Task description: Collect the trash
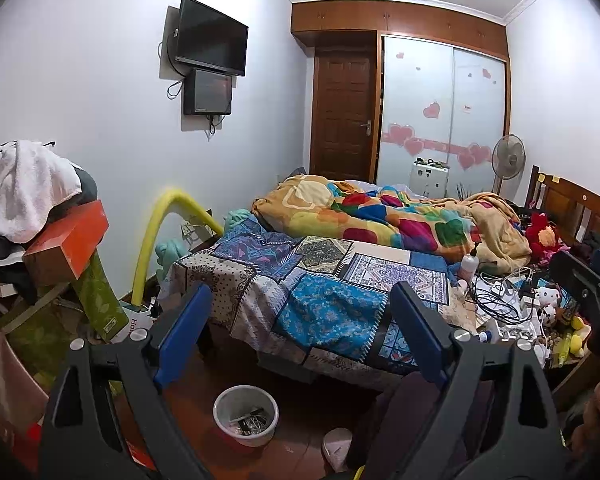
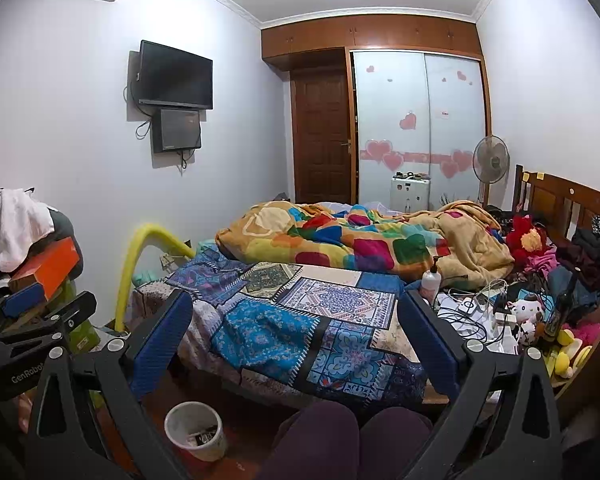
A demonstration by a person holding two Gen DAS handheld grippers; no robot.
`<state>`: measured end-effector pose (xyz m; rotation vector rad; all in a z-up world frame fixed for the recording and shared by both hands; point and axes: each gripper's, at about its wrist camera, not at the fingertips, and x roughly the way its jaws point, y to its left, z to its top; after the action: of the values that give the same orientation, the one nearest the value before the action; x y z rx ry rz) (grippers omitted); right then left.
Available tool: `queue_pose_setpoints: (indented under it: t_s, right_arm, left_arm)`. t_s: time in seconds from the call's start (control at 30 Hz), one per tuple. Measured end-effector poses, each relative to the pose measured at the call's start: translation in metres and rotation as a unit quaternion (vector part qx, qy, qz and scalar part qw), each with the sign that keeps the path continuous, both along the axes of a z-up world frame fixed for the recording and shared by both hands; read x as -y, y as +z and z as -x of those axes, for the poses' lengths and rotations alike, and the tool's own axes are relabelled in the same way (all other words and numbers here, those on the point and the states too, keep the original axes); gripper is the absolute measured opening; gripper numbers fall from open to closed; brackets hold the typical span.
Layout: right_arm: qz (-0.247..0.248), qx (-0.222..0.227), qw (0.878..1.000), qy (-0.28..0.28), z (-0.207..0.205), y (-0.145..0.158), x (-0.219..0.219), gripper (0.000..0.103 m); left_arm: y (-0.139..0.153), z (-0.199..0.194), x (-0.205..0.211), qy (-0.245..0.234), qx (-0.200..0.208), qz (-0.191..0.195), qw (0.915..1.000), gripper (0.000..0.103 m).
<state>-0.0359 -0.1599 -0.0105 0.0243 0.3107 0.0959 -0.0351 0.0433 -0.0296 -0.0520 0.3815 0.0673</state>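
A small white trash bin (image 1: 246, 414) stands on the red-brown floor by the foot of the bed, with some dark and shiny scraps inside; it also shows in the right wrist view (image 2: 195, 430). My left gripper (image 1: 300, 304) is open and empty, held above the bin and facing the bed. My right gripper (image 2: 296, 312) is open and empty, also facing the bed. The bed's right side holds clutter (image 2: 496, 312): cables, chargers, a white pump bottle (image 2: 431, 280) and soft toys. The left gripper's body shows at the left edge of the right wrist view (image 2: 32, 328).
A bed with a patchwork cover (image 1: 328, 280) and a colourful blanket (image 1: 380, 216) fills the middle. A pile of clothes and an orange box (image 1: 66, 248) stands at left, with a yellow foam tube (image 1: 156, 236). My knees (image 2: 340, 436) show at the bottom. A door, wardrobe and fan stand at the back.
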Motion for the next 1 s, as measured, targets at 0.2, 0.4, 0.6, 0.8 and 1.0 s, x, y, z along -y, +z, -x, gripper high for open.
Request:
queue_pose_setpoints:
  t_s: [0.2, 0.4, 0.6, 0.8, 1.0]
  right_arm:
    - [0.0, 0.001, 1.0, 0.002, -0.0007, 0.0008, 0.0009, 0.102]
    - [0.002, 0.0, 1.0, 0.009, -0.0018, 0.0023, 0.0039, 0.102]
    - [0.003, 0.002, 1.0, 0.013, -0.0041, 0.0019, 0.0085, 0.102]
    - [0.004, 0.002, 1.0, 0.014, -0.0035, 0.0017, 0.0083, 0.102]
    - [0.003, 0.002, 1.0, 0.014, -0.0038, 0.0015, 0.0079, 0.102]
  left_arm:
    - [0.0001, 0.0003, -0.0004, 0.0, 0.001, -0.001, 1.0, 0.091]
    - [0.0033, 0.001, 0.0021, 0.002, 0.005, -0.003, 1.0, 0.091]
    - [0.0046, 0.0025, 0.0041, 0.003, 0.008, 0.0, 1.0, 0.092]
    - [0.0065, 0.0041, 0.008, 0.008, 0.016, 0.001, 0.9998, 0.099]
    - [0.0057, 0.0047, 0.0088, 0.008, 0.015, 0.005, 0.9998, 0.1]
